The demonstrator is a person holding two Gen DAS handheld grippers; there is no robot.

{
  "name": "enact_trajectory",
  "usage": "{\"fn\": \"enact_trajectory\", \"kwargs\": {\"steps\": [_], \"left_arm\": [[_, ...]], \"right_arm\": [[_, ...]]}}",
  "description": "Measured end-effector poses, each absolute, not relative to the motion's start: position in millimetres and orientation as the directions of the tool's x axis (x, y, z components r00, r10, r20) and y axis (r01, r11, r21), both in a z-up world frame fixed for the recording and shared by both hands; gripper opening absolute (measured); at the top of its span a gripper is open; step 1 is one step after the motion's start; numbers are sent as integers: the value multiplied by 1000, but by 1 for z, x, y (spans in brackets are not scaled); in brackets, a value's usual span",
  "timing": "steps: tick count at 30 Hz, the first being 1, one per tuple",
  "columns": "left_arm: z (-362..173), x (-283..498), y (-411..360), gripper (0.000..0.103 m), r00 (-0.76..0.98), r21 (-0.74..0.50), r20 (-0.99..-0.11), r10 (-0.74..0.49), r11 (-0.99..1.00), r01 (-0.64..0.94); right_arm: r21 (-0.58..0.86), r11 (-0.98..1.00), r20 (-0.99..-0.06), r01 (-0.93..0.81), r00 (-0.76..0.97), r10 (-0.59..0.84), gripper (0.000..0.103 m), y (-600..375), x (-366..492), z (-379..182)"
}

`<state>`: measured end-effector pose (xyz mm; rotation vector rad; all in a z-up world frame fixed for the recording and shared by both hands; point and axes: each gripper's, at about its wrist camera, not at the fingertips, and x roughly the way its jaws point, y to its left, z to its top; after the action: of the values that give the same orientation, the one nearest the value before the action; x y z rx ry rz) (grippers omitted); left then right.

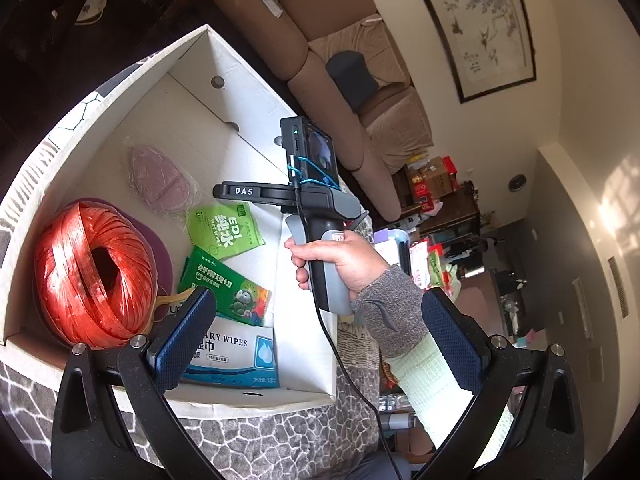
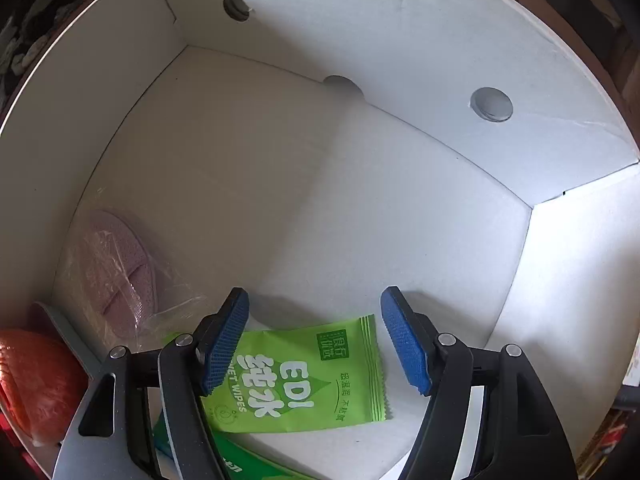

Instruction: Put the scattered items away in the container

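At the far left of the box [image 1: 256, 92], the red twine [image 1: 94, 276] is sitting against the wall. The left gripper [image 1: 320, 336] is hanging released at the near rim, gripping nothing, probably keeping clear. The light green wipes [image 2: 304, 376] are lying flat on the floor, already delivered. Over them, the right gripper [image 2: 320, 340] is pointing straight down with jaws spread and empty, apparently having let the packet go.

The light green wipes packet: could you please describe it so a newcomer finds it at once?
Look inside the white cardboard box. On its floor, past the red twine ball, lies the light green wipes packet. It alone is pale lime with crimped ends, unlike the darker green packet beside it.
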<state>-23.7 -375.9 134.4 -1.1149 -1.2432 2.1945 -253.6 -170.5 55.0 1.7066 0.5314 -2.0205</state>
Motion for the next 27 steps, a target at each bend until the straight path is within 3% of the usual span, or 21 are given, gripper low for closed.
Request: {"fn": "enact_trajectory", "kwargs": {"steps": [2, 5, 8, 10, 11, 12, 13, 20, 24, 27], "left_arm": [[134, -26, -374, 103, -609, -842, -449, 653, -538, 44], [134, -27, -373, 103, -613, -854, -428, 664, -518, 34], [134, -27, -373, 103, -617, -858, -423, 664, -513, 36], [134, -27, -373, 103, -618, -858, -424, 662, -511, 40], [135, -26, -373, 103, -618, -858, -425, 661, -512, 42], [135, -25, -374, 103, -619, -858, -425, 660, -512, 43], [136, -24, -374, 103, -620, -858, -425, 659, -513, 43], [142, -19, -379, 103, -634, -859, -416, 652, -510, 39], [144, -18, -379, 103, -634, -860, -412, 655, -510, 31], [146, -19, -376, 103, -630, -858, -413, 658, -513, 26]], "right_arm": [[1, -852, -990, 523, -119, -74, 80, -164, -253, 56], [1, -833, -995, 553, -82, -55, 82, -161, -241, 51], [-40, -792, -991, 609, -126, -47, 76, -163, -226, 52], [-27, -790, -989, 613, -132, -68, 61, -162, -221, 56], [-35, -784, -988, 620, -142, -68, 44, -162, -219, 58], [-47, -784, -986, 618, -153, -62, 12, -161, -217, 61], [-34, -786, -987, 617, -145, -71, 2, -159, -217, 62], [95, -759, -986, 644, -45, -161, 3, -149, -190, 70], [-150, -609, -988, 779, -142, 62, 6, -152, -154, 65], [-242, -531, -970, 812, -194, 145, 8, -150, -139, 70]]}}
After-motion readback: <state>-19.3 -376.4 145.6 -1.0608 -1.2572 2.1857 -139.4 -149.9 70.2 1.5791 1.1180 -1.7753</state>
